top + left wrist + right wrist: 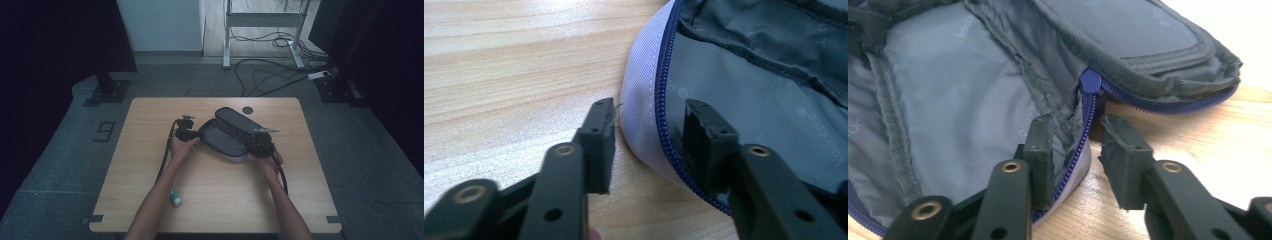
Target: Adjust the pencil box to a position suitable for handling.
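Grey fabric zip pouch (227, 136) with a blue zipper lies unzipped and spread flat around the middle of my light wooden table (150, 200). My left forearm reaches in from the near edge, angled slightly right, and its hand sets the left gripper (649, 132) at the pouch's left end. Its jaws straddle the pale rim and zipper there, spread, one outside and one over the lining, not pressing. My right forearm angles left to the pouch's right end. The right gripper (1078, 150) straddles the zipped edge near the blue slider (1091, 81), jaws apart, no clamp visible. A small green-and-white tube (176, 198) lies near my left forearm.
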`<act>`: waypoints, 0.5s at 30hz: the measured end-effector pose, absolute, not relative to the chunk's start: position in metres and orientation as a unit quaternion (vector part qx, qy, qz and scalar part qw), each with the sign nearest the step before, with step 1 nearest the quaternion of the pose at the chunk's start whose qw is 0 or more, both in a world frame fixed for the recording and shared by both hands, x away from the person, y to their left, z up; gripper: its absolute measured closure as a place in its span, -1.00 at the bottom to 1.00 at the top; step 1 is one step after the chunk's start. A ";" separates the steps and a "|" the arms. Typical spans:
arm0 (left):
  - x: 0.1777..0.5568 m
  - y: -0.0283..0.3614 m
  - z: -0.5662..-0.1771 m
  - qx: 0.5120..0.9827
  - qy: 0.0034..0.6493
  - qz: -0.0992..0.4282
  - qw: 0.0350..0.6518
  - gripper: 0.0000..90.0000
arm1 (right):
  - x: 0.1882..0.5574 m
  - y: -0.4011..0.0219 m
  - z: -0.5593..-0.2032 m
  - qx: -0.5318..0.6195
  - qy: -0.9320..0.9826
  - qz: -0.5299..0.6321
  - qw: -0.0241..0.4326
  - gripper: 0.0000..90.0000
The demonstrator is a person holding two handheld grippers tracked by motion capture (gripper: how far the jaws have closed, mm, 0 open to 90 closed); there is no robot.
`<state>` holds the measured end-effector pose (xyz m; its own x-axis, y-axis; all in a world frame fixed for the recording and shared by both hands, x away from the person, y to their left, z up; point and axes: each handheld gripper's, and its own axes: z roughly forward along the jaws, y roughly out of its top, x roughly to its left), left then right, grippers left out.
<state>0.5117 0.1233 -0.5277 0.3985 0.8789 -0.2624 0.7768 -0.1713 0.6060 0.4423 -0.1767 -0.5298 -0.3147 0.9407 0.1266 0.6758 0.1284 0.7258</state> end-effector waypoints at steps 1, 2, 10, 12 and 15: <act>0.512 0.124 -0.528 0.763 0.542 0.073 0.345 0.34 | 0.443 -0.176 -0.531 0.556 0.729 0.355 0.183 0.48; 0.512 0.123 -0.528 0.764 0.541 0.072 0.345 0.38 | 0.443 -0.176 -0.531 0.555 0.731 0.353 0.181 0.52; 0.512 0.125 -0.530 0.763 0.542 0.075 0.343 0.66 | 0.443 -0.174 -0.533 0.554 0.735 0.341 0.192 0.82; 0.512 0.125 -0.529 0.763 0.542 0.076 0.344 0.71 | 0.443 -0.175 -0.532 0.553 0.736 0.341 0.192 0.84; 0.512 0.124 -0.529 0.762 0.542 0.081 0.345 0.80 | 0.443 -0.174 -0.532 0.552 0.736 0.340 0.194 0.87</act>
<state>0.5122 0.1244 -0.5286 0.3991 0.8821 -0.2504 0.7701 -0.1742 0.6137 0.4426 -0.1745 -0.5319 -0.3152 0.9447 0.0900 0.6810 0.1591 0.7148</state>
